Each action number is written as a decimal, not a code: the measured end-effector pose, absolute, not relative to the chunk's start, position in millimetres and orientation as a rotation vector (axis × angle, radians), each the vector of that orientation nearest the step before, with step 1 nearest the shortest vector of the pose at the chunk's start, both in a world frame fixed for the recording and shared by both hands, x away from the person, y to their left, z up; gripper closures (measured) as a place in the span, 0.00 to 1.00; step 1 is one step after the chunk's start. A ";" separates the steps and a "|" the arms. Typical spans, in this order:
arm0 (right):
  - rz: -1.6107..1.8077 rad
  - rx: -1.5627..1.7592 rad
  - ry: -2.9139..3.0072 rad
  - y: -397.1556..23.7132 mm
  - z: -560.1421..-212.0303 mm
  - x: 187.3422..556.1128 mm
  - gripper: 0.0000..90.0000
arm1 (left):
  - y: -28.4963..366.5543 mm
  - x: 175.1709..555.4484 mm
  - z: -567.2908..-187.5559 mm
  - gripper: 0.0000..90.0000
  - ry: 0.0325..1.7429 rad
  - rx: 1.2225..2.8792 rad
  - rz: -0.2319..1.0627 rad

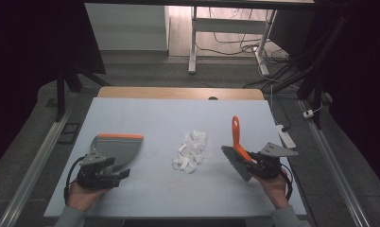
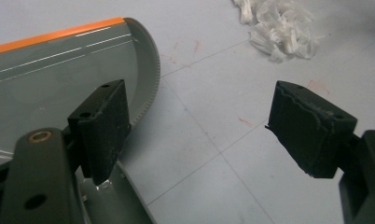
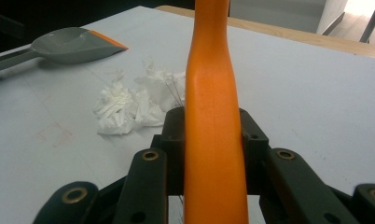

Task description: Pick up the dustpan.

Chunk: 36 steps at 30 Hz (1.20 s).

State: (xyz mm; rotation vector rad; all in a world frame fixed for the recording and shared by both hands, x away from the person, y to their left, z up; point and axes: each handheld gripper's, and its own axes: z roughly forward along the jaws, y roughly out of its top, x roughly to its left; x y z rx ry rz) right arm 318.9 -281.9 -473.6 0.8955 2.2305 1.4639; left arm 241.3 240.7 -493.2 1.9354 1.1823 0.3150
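A grey dustpan (image 1: 118,147) with an orange front lip lies flat on the table's left side. My left gripper (image 1: 113,168) sits just behind it, open. In the left gripper view the jaws of the left gripper (image 2: 204,109) stand wide apart over bare table, and the dustpan (image 2: 50,74) with its handle lies by the left-hand jaw. My right gripper (image 1: 254,161) is shut on the orange handle of a brush (image 1: 236,135), grey bristles pointing down and left. The brush handle (image 3: 213,116) rises between the shut jaws. A pile of white paper scraps (image 1: 191,151) lies between the two tools.
The white table top (image 1: 178,118) has a wooden strip along its far edge. A white power strip (image 1: 286,135) lies off the right edge. Desk legs and cables stand on the floor beyond. The paper scraps (image 3: 129,105) and dustpan (image 3: 73,44) lie ahead of the right gripper.
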 end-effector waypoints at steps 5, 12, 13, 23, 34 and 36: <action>1.455 0.907 2.232 -282.7 -475.1 319.8 0.78 | 242.5 240.6 -492.3 0.23 1.183 1.919 0.318; 1.460 0.901 2.211 -281.3 -470.8 317.4 0.78 | 240.7 240.7 -491.1 0.23 1.160 1.920 0.316; 1.464 0.903 2.212 -281.0 -470.9 317.4 0.78 | 240.5 241.0 -491.2 0.23 1.160 1.921 0.318; 1.468 0.903 2.215 -281.9 -471.5 319.0 0.78 | 234.0 242.5 -489.4 0.23 1.152 1.927 0.329; 1.457 0.891 2.214 -277.4 -468.7 315.2 0.78 | 227.3 243.5 -485.4 0.23 1.145 1.941 0.344; 1.459 0.894 2.213 -278.4 -468.9 315.3 0.78 | 224.8 244.2 -482.1 0.23 1.148 1.944 0.347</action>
